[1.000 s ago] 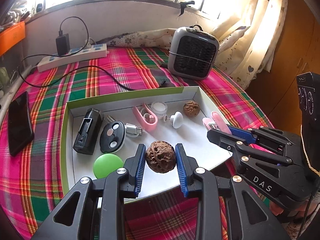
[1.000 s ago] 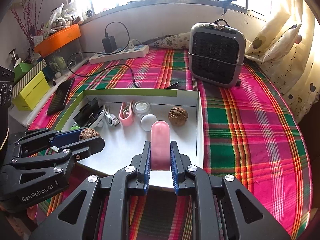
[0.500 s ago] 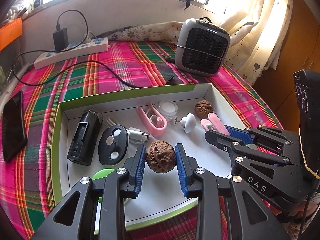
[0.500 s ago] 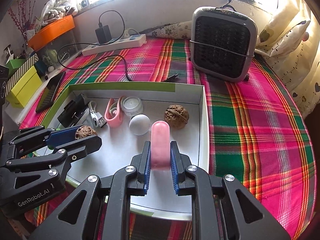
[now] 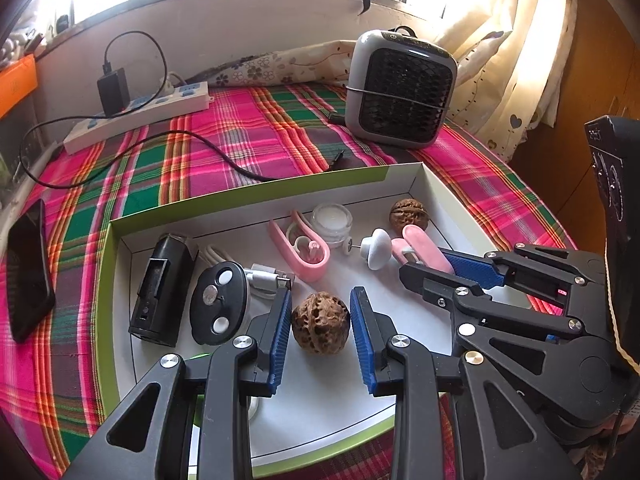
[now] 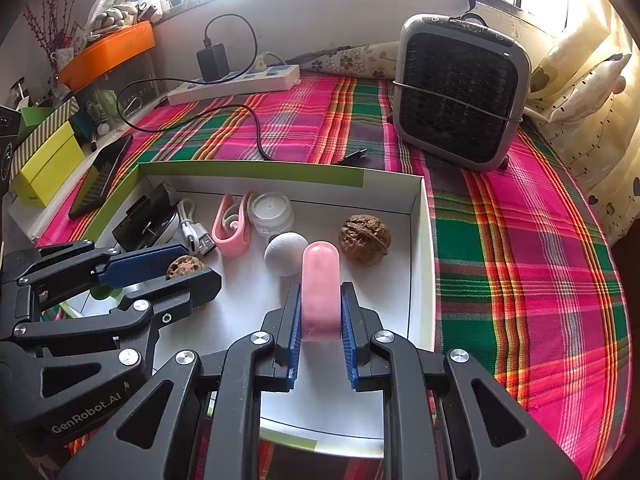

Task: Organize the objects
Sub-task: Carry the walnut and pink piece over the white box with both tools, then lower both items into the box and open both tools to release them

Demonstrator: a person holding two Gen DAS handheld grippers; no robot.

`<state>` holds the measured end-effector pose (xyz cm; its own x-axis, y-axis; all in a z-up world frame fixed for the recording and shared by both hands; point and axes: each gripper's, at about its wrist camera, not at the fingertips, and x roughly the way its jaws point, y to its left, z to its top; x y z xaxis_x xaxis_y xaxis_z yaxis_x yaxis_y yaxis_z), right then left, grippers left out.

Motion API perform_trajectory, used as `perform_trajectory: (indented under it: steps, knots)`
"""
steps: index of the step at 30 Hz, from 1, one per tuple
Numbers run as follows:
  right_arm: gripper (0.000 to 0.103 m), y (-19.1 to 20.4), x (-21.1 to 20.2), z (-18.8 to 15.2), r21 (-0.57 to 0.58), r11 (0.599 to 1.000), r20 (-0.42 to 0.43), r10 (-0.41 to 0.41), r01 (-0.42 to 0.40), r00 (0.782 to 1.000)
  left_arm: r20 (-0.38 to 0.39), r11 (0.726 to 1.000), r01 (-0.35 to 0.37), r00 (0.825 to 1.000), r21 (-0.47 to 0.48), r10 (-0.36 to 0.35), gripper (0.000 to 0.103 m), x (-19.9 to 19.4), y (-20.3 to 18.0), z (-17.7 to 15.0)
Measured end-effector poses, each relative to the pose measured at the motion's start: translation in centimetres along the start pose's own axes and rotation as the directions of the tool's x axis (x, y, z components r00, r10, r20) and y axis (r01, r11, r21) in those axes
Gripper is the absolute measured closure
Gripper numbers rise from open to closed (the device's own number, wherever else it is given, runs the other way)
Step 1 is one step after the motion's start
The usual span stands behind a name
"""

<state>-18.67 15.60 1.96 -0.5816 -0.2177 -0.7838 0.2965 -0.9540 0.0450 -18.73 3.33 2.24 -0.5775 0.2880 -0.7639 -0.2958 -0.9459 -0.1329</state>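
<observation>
Both grippers hang over the near half of the shallow white cardboard tray with the green rim [image 5: 256, 194], each already loaded, so the coming move looks like a straight lowering, not a reach. The left gripper [image 5: 320, 322] is clamped on a dark, wrinkled brown walnut [image 5: 320, 324], its blue pads pressing the shell from either side, above the tray floor toward the near-left corner. The right gripper [image 6: 320, 316] is closed tight on a smooth pink rounded plastic case [image 6: 320, 284], whose long axis runs along the fingers, pointing toward the tray's far edge.

Bare white floor lies directly under and ahead of both loads. The case's nose is near a white ball-shaped knob [image 6: 282, 254] and a second brown walnut [image 6: 364, 240] toward the far-right corner (little room to slide forward there). Both grippers tilt steeply downward, side by side, the left one crossing the lower left of the right wrist view. Whether either load touches the floor yet I cannot tell.
</observation>
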Motion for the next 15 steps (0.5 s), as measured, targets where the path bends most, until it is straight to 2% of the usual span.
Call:
perform_trajectory:
  steps: [15]
  knots:
    - [0.084,0.19,0.28,0.20,-0.015,1.000,-0.003,-0.021,0.021,1.000,0.002,1.000,-0.002,1.000,-0.010,0.002,0.075,0.19,0.18,0.12]
